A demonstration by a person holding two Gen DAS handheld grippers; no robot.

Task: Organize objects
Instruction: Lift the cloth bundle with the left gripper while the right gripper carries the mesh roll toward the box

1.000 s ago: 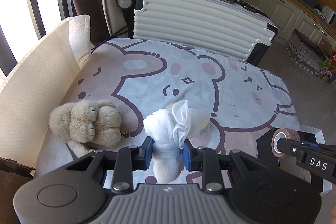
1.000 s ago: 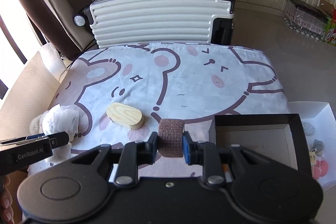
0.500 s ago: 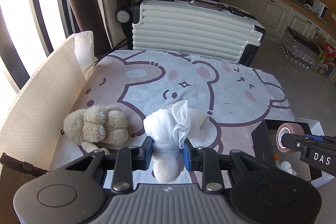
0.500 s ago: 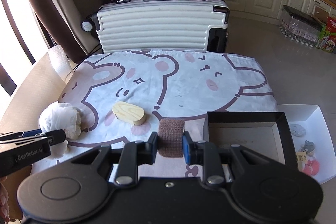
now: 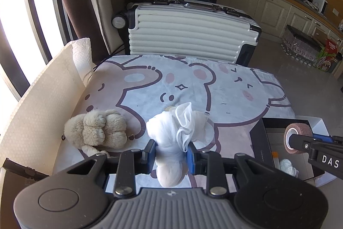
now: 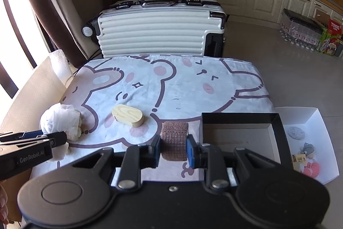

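Two things are in your fingers: left gripper (image 5: pixel 171 150) squeezes the white cloth bundle (image 5: pixel 178 132), right gripper (image 6: pixel 173 148) squeezes the brown tape roll (image 6: pixel 174 138). Plush toy (image 5: pixel 96 129) and wood block (image 6: pixel 128 115) still wait on the bench (image 6: pixel 171 87).

A bear-print cloth (image 6: pixel 171 87) covered the table, with a wooden oval block (image 6: pixel 128 115) near its middle and a plush toy (image 5: pixel 96 130) left of the block.

"DAS" stands on the right tool (image 5: pixel 300 141); "GenRobot.AI" stands on the left tool (image 6: pixel 57 140).
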